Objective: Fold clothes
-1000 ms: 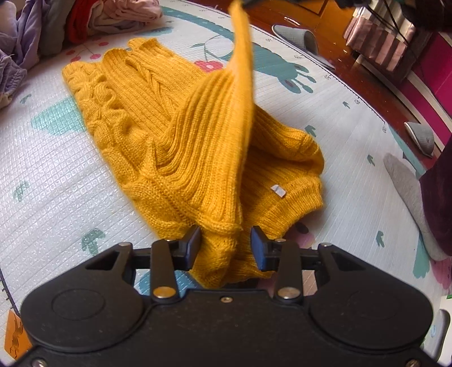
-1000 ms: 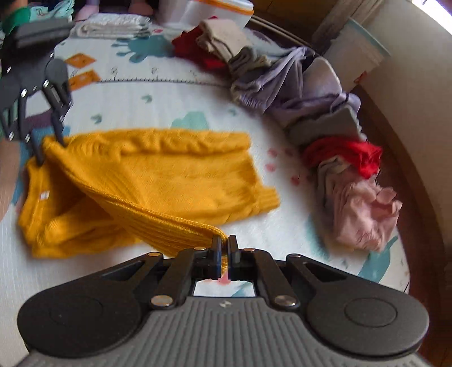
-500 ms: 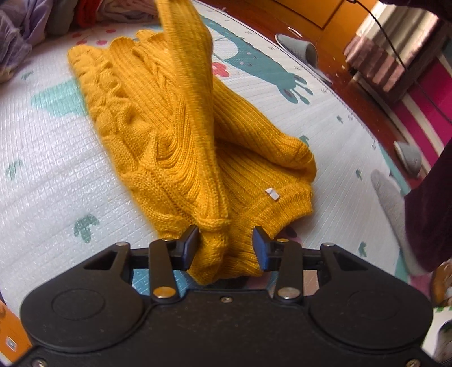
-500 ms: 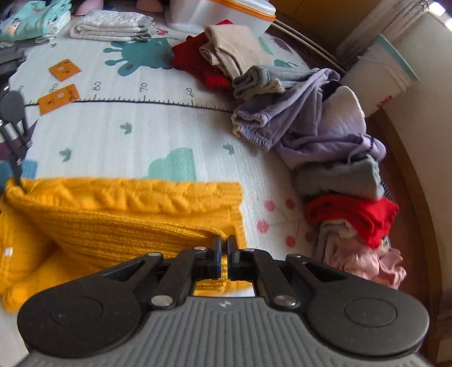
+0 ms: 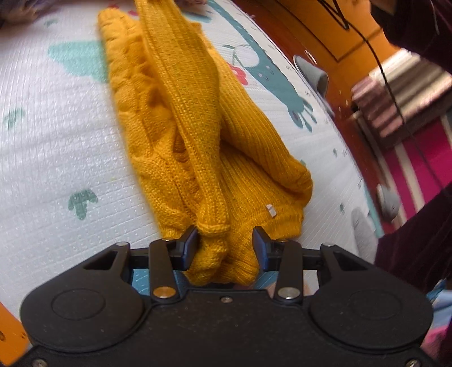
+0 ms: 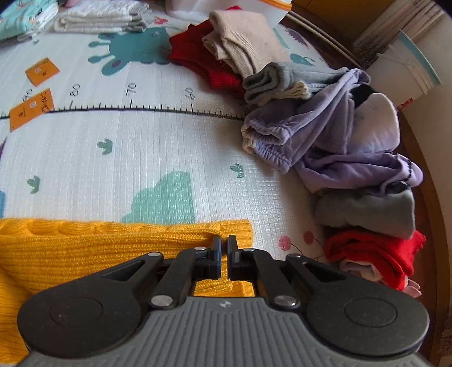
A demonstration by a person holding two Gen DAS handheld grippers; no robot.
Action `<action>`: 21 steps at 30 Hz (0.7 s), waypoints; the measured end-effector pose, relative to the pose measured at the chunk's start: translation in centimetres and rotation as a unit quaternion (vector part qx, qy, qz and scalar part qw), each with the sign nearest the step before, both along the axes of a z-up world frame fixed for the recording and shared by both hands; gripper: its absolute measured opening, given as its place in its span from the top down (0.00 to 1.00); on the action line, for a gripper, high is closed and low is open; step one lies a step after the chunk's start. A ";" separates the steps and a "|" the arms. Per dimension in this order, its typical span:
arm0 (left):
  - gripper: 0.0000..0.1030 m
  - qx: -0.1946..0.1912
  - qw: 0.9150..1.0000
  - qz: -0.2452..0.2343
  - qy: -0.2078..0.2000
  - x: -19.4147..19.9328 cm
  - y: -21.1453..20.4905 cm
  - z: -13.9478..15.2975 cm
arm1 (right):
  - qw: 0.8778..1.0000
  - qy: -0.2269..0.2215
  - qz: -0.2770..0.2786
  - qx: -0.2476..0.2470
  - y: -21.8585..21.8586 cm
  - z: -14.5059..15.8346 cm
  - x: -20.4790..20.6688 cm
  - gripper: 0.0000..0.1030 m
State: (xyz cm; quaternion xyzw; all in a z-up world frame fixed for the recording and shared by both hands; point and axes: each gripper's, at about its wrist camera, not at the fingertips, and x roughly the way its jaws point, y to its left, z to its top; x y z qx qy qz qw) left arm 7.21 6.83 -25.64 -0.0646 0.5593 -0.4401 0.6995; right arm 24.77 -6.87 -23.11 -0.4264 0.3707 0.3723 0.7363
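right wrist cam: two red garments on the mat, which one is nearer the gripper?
The red garment at the near end of the clothes pile, under the grey one. The other red one lies far up the mat beneath beige knitwear.

The sweater [image 5: 197,135] lay on the play mat [image 6: 141,158], stretching from near to far, one sleeve [image 5: 186,93] folded along its top. A heap of clothes [image 6: 347,146] sat along the mat's right edge, folded towels [image 6: 99,17] at the far left.
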 end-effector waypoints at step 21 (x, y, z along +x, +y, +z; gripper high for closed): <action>0.63 -0.085 0.963 0.161 0.200 3.0 4.0 -2.7 | 0.996 0.004 -0.081 0.028 0.9 -4.0 1.5 0.89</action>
